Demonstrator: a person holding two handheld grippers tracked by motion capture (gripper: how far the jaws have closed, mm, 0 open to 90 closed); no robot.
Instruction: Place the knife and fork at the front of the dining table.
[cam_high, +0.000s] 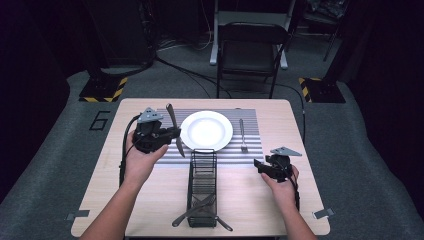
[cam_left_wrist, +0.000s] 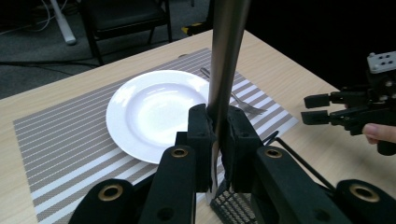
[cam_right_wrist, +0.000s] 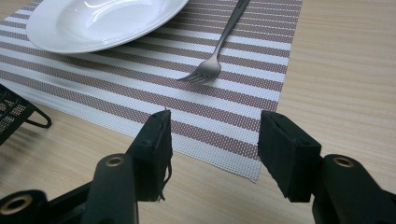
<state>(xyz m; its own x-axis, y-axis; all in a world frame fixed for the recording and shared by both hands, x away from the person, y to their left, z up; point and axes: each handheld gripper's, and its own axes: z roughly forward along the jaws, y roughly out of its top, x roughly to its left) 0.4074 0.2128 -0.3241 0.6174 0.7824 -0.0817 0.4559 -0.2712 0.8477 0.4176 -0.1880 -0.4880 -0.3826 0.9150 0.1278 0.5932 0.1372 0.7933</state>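
The left hand-held gripper (cam_high: 172, 133) is clenched on a knife (cam_high: 175, 130), its 2 jaws pressed against the flat metal from either side. In the high view the knife runs slantwise through the jaws, one end rising past the gripper toward the far side of the bench (cam_high: 280, 200), the other end pointing down over the striped mat (cam_high: 250, 120), just left of the white plate (cam_high: 206, 130). In the left gripper view the knife (cam_left_wrist: 226, 60) stands nearly upright between the pads, rising out of the top of the picture, with the plate (cam_left_wrist: 154, 112) behind it and a fork (cam_left_wrist: 243, 105) lying on the mat beyond the plate. The knife hangs above the mat, between the gripper body and the plate's left rim. The right hand-held gripper (cam_high: 260, 165) hovers near the mat's right corner with its jaws apart and nothing between them; its own view looks down at that corner, with the fork (cam_right_wrist: 215, 60) just ahead. A black wire caddy (cam_high: 202, 185) sits on the bench between the 2 hands, with cutlery lying at its near end.
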